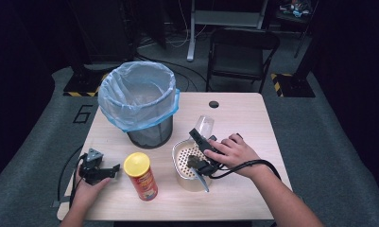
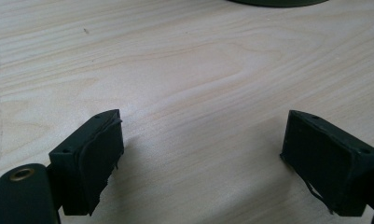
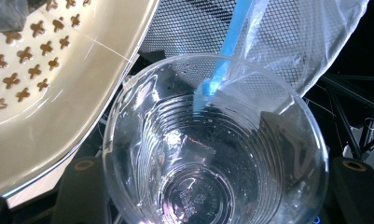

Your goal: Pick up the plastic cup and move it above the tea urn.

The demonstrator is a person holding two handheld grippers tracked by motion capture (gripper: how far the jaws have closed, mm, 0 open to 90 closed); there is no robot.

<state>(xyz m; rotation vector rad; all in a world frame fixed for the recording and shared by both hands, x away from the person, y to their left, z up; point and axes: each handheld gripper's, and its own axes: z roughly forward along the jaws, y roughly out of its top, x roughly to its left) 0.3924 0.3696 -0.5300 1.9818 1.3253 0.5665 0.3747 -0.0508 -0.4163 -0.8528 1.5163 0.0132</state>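
Down at the near left edge of the wooden table (image 1: 244, 113), the left gripper (image 1: 112, 169) lies low with a hand (image 1: 85, 187) on it. Its jaws are wide apart with nothing but bare wood between them, as its own view shows. It seems to be waiting so it stays out of the way.

Next to it, a little to the right, stands a red chip can (image 1: 141, 177) with a yellow lid. It is upright and nobody touches it.

Behind the can is a black mesh bin (image 1: 147, 135) with a blue plastic bag (image 1: 137, 94) folded over its rim. The bag mouth is wide open, likely so trash can drop straight in.

Further right sits a cream strainer bowl (image 1: 182, 161) with small holes in its bottom. Something dark lies inside it, but I cannot tell what.

Over the bowl's far right edge is the right gripper (image 1: 196, 134), held in a hand (image 1: 234, 153). Its jaws squeeze a clear plastic cup (image 1: 205, 125) from both sides. The cup (image 3: 212, 154) is up off the table, between the bowl and the bin, and looks empty. I think it is held near the bin because it goes in there next.
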